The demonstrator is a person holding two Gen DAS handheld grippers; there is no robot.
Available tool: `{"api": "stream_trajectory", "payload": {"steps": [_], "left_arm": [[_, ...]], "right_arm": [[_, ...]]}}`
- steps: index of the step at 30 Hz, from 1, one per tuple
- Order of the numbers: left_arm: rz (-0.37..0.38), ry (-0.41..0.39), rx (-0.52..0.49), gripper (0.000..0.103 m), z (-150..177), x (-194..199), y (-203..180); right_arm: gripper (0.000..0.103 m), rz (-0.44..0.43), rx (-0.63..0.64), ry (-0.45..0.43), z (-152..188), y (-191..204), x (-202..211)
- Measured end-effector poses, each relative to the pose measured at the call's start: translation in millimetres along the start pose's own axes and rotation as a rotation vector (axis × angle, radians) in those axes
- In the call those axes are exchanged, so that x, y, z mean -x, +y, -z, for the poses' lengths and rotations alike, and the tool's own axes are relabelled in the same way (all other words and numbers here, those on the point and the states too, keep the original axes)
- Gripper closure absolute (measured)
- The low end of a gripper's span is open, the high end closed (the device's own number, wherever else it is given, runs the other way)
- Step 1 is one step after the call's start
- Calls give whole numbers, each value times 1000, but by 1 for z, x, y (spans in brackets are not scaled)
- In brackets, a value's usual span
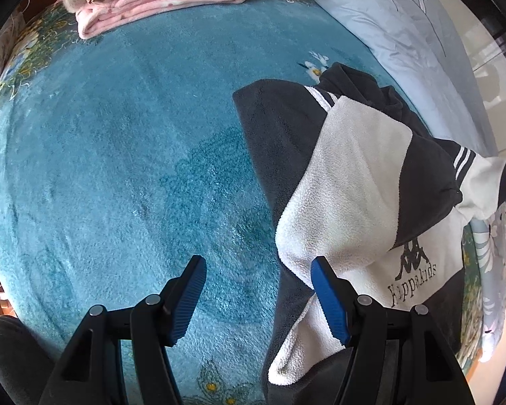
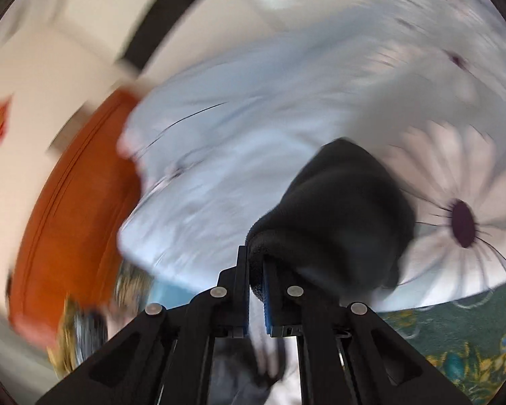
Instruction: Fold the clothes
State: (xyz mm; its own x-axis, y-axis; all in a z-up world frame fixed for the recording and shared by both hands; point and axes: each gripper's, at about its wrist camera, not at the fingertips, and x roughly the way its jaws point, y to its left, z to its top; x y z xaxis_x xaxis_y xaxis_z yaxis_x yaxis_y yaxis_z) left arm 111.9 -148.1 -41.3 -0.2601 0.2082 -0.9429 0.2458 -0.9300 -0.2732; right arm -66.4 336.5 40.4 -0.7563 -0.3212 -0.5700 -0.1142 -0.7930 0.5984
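A dark grey and white fleece sweatshirt (image 1: 364,175) with a printed logo lies partly folded on the right of a teal plush blanket (image 1: 118,168), one white sleeve laid across its front. My left gripper (image 1: 258,287) hangs above the blanket just left of the garment, open, with nothing between its blue pads; its right finger (image 1: 330,300) is over the sleeve's lower edge. In the blurred right wrist view my right gripper (image 2: 255,270) is shut on a dark cuff of the sweatshirt (image 2: 337,216), which bulges above the fingers, lifted over a pale blue quilt (image 2: 253,141).
A folded pink blanket (image 1: 158,3) with a beige one on it lies at the far edge of the bed. The pale blue flowered quilt (image 1: 404,33) runs along the right side. An orange-brown wooden headboard (image 2: 74,209) and a cream wall (image 2: 33,67) are left of the right gripper.
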Motion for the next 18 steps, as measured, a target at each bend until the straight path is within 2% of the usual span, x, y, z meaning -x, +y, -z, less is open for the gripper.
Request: {"api": "stream_trajectory", "payload": {"steps": [3, 5, 7, 9, 11, 13, 15, 17, 18], "left_arm": [[8, -4, 11, 35, -2, 3, 2], [10, -13, 18, 35, -32, -5, -2], [12, -23, 29, 35, -56, -9, 3], [16, -33, 41, 35, -50, -6, 10], [23, -36, 51, 35, -37, 4, 25], [33, -33, 62, 35, -23, 17, 41], [50, -24, 63, 35, -23, 10, 32], [63, -17, 56, 35, -22, -1, 17], [67, -15, 50, 35, -22, -6, 13]], "right_arm": [[97, -69, 324, 69, 59, 83, -4], [96, -76, 523, 161, 113, 121, -19], [96, -69, 643, 316, 174, 137, -45], [96, -31, 705, 452, 222, 133, -71], [96, 33, 754, 507, 250, 125, -85], [94, 68, 753, 529, 259, 118, -88], [93, 61, 714, 548, 253, 113, -87], [84, 35, 682, 541, 242, 113, -82], [66, 27, 667, 522, 237, 113, -79]]}}
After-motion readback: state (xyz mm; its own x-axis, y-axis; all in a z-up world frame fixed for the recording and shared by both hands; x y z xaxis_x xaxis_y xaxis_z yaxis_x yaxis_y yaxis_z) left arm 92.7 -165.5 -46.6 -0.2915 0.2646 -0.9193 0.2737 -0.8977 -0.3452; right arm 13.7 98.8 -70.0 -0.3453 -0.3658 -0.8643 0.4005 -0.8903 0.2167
